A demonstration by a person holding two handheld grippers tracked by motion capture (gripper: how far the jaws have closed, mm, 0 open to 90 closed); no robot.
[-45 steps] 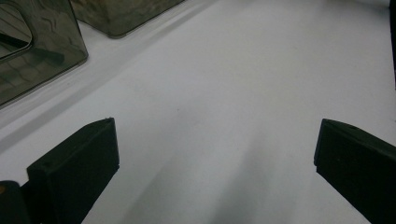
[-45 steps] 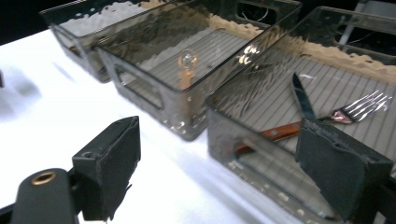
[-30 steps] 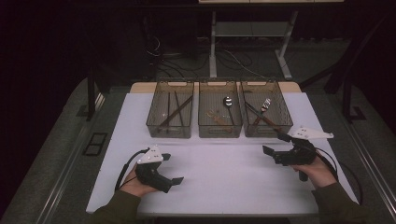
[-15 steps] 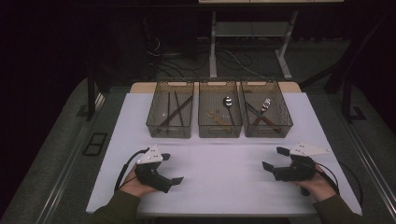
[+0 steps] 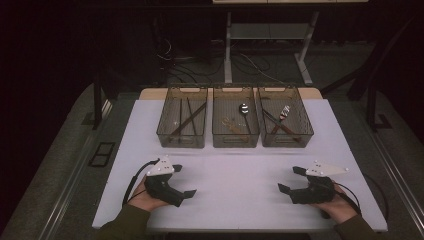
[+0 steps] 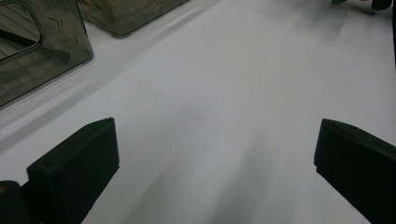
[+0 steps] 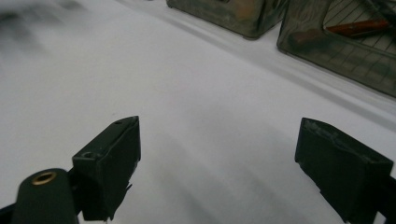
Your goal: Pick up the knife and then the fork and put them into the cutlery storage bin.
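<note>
Two tools [image 5: 184, 181] [image 5: 292, 179], three bins [image 5: 235, 124]

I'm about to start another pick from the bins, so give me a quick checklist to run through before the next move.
1. Left tongs open and empty: ok, jaws stand wide apart over bare table in the left gripper view.
2. Right tongs open and empty: ok, same in the right gripper view.
3. Both tongs apart from the bins: ok, they sit near the front edge of the white table.
4. Three bins lined up side by side: ok, left bin, middle bin, right bin.
5. Spoon lying in the middle bin: ok.
6. Items in the right bin free to lift singly: cannot tell, they cross each other.
</note>
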